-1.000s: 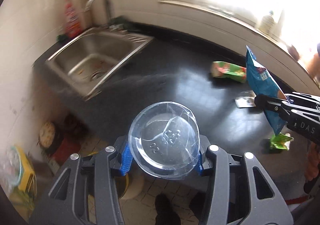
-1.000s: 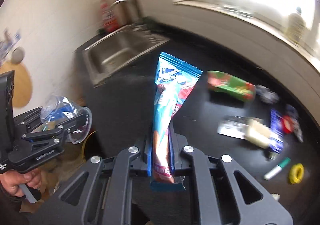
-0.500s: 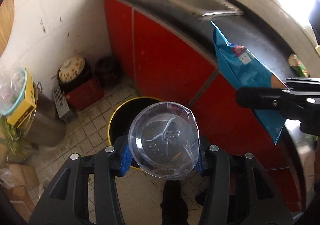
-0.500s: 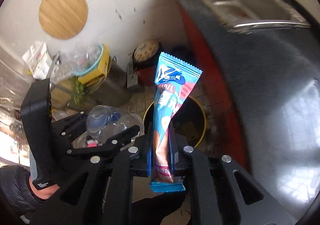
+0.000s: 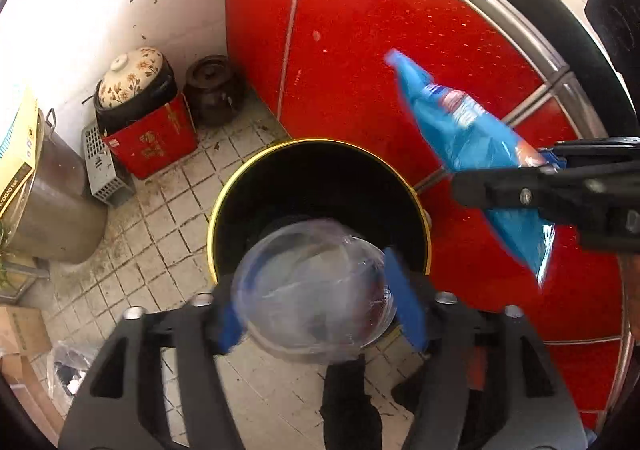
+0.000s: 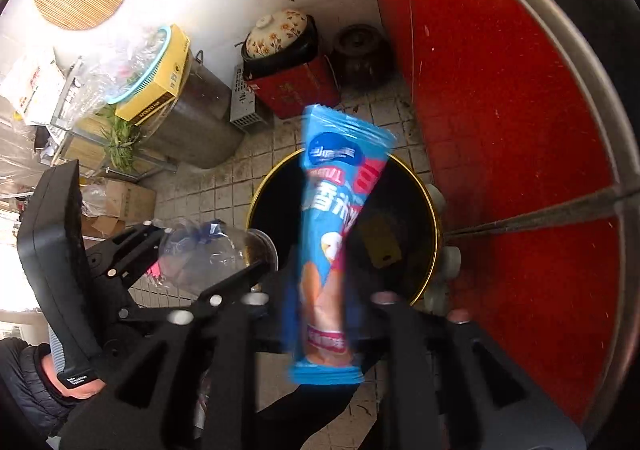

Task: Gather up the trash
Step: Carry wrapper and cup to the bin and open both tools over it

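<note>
A black bin with a yellow rim [image 5: 320, 186] stands on the tiled floor against the red cabinet. My left gripper [image 5: 316, 314] points down over its near rim. Its jaws are opening, and the clear plastic cup [image 5: 312, 290], blurred, sits loose between the blue pads [image 5: 404, 310]. My right gripper [image 6: 332, 306] hangs over the same bin [image 6: 416, 250]. Its jaws are opening too, and the blue snack wrapper [image 6: 332, 250] stands between the fingers with a gap on both sides. In the right wrist view the cup [image 6: 212, 254] shows at the left.
A floral-lidded pot on a red box [image 5: 132, 90] and a dark jar [image 5: 214, 90] stand by the white wall. A big metal pot [image 5: 52, 210] and cardboard boxes crowd the left. Red cabinet doors [image 5: 400, 30] rise right behind the bin. A person's dark shoes [image 5: 348, 402] show below.
Both grippers have dropped from the countertop to just above the bin. Their jaws have widened, so the cup and the wrapper are no longer pinched.
</note>
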Demonstrator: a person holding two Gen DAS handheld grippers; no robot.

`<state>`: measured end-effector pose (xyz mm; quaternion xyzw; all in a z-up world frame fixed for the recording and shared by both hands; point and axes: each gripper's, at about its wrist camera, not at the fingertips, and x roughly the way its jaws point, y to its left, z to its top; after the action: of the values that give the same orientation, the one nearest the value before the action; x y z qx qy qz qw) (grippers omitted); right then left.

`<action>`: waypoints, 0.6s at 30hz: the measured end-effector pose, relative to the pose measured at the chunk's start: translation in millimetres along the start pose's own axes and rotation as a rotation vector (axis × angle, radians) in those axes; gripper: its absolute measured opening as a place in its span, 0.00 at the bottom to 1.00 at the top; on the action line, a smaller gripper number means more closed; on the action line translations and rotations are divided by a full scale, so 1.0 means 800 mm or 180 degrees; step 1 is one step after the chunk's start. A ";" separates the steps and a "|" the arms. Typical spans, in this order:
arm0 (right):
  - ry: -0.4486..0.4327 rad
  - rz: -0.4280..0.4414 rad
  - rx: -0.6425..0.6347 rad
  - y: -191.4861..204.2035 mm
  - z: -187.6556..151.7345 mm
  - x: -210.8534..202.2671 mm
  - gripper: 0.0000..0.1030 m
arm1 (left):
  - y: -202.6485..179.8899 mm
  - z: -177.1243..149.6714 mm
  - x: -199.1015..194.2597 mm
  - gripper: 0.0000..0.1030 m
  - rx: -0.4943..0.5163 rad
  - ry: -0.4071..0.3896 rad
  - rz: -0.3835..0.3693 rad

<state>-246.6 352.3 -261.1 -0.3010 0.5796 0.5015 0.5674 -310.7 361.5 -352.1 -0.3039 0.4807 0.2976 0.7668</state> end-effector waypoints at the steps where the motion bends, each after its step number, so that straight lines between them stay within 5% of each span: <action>1: -0.0012 0.0012 -0.0005 -0.001 0.005 0.003 0.64 | 0.001 0.000 0.001 0.71 -0.0012 -0.0015 0.0016; 11: -0.0150 -0.0052 0.0020 0.004 0.012 -0.030 0.67 | 0.006 0.005 -0.029 0.77 0.0050 -0.0094 0.0016; 18: -0.0678 -0.0019 0.0214 0.019 -0.032 -0.190 0.84 | -0.059 0.024 -0.136 0.89 0.0606 -0.0376 0.0141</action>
<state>-243.0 299.6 -115.3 -0.2286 0.5317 0.5092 0.6370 -304.1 328.3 -236.7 -0.2009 0.4673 0.2849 0.8124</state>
